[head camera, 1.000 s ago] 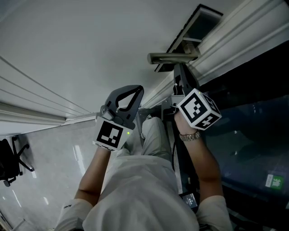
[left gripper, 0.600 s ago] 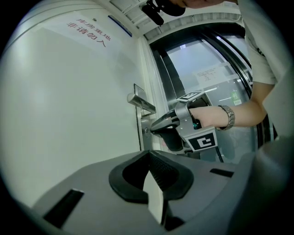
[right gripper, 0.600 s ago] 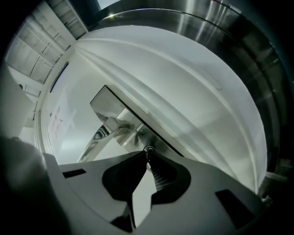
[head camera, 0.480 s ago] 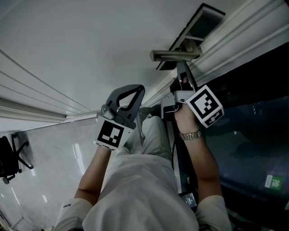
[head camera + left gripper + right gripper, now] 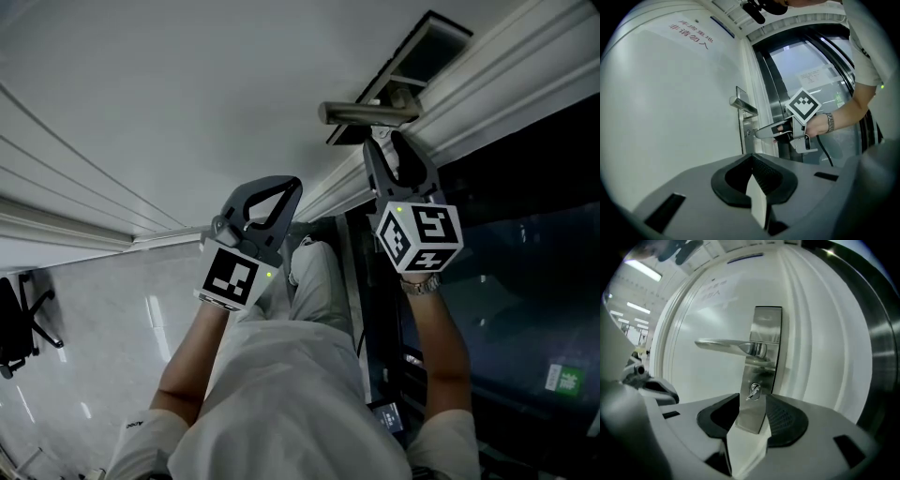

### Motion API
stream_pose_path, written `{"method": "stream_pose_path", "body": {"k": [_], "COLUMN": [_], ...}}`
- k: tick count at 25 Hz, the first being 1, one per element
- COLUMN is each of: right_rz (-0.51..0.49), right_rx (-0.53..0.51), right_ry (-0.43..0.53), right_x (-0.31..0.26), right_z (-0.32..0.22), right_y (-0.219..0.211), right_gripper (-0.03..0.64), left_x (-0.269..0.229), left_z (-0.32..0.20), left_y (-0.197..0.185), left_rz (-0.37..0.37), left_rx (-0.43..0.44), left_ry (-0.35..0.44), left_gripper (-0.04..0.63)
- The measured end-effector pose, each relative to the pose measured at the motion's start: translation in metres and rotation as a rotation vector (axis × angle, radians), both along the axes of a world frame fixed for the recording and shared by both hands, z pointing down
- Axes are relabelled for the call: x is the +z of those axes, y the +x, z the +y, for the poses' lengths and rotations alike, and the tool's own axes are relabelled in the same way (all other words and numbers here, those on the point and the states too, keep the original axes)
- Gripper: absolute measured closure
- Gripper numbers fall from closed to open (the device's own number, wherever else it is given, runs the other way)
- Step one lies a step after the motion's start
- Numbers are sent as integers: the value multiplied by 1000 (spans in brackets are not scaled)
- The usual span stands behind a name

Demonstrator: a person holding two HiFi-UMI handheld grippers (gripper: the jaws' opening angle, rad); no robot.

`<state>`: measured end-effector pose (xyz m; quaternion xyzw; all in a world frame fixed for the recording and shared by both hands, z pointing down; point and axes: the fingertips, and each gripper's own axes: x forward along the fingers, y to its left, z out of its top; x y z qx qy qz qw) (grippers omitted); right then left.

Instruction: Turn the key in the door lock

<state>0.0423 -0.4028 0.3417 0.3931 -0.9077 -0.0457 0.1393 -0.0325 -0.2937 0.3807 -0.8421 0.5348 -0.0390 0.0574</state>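
- Plain white: door [image 5: 708,315], with red lettering [image 5: 689,35] at the upper left of the left gripper view.
- Brushed silver: lock plate [image 5: 761,362], handle [image 5: 726,347] and key [image 5: 753,391].
- Mid-grey shell with black textured pads: left claw [image 5: 283,186], with a black-and-white square-patterned cube and a small green light [image 5: 269,275].
- Same grey, black and chequered marker pattern: right claw [image 5: 398,155], its jaws just opened, the key between them unpressed.
- Off-white: shirt [image 5: 291,394].
- Glossy pale grey: floor [image 5: 84,319], lower left.

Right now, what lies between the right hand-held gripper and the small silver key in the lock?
Nothing: the right gripper view shows the small silver key at the open jaws of the right hand-held gripper, untouched. They have just been opening.
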Motion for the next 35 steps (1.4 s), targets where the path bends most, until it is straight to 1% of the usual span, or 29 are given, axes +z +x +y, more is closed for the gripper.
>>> {"method": "stream_pose_path", "body": {"k": [3,5,7,9,11,15,18,22,24,26,28,29,30,35], "right_rz": [249,448,648,810,923,1066,1144,1214,1225,1228,1206,1186,1163,974], "right_rx": [-25,-43,-52,-54,-60,-104,-141,-145,-133,-118,-106,-100,-94,-59], "right_ry": [145,284,440,584,686,818,887,931,944,962,970,969,964,874], "right_x": [2,2,3,3,3,5,9,14,15,15,15,15,14,11], "right_z": [-1,0,0,-1,-2,-2,1,-4,-6,-6,-6,-5,-5,-4], "right_y": [3,2,1,0,-3,-11,-18,-22,-22,-22,-23,-23,-24,-24], "right_gripper": [465,465,465,465,465,465,465,470,511,528,545,568,568,568], "left_x": [0,1,1,1,1,2,3,3,3,4,5,5,5,4], "left_z": [2,3,4,5,7,8,7,6,5,5,5,6,7,11], "left_y": [3,3,2,1,-1,-4,-5,-2,0,0,1,1,0,-5], "left_rz": [3,15,10,19,27,27,24,29,28,29,29,29,29,20], "left_rx": [7,6,6,0,-8,-20,-23,-21,-20,-19,-20,-21,-22,-34], "left_ry": [1,-4,-2,-4,-7,-10,-12,-16,-17,-18,-21,-23,-23,-16], "left_gripper": [591,592,592,592,592,592,592,592,592,592,592,592,591,592]}}
